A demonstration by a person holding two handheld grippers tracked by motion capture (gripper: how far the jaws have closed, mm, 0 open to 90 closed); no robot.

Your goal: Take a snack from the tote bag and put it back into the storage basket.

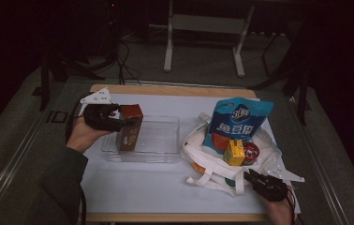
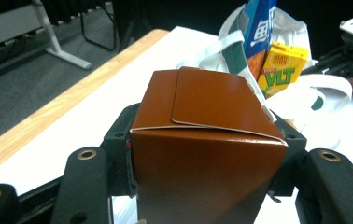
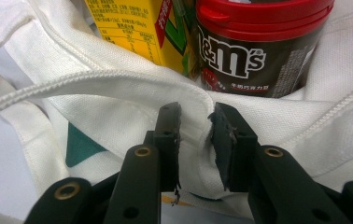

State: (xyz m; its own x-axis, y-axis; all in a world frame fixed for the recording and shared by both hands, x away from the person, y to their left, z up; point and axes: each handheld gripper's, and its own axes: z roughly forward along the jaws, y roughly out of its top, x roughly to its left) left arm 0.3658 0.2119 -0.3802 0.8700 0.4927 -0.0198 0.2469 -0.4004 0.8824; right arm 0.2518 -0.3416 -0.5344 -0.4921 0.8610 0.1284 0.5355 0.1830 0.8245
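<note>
Nearest the high camera, the right gripper (image 1: 259, 179) pinches the rim of the white tote bag (image 1: 212, 161) near the bench's front right corner. The left gripper (image 1: 119, 123) clamps one brown carton (image 1: 130, 126) above the single clear tray (image 1: 165, 123), toward the left edge. Released tilted, the carton could topple off the tray wall. If the pinch slips, the bag may slump, spilling one blue pouch (image 1: 238, 124), one yellow juice box (image 1: 234, 153) and one red-lidded jar (image 1: 251, 151).

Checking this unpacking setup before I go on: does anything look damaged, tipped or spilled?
Little stands out. The brown carton in the left hand-held gripper hangs tilted over the clear tray, not yet set down. The right hand-held gripper pinches the white bag's edge, bunching the fabric. No spill or damage is visible.
</note>
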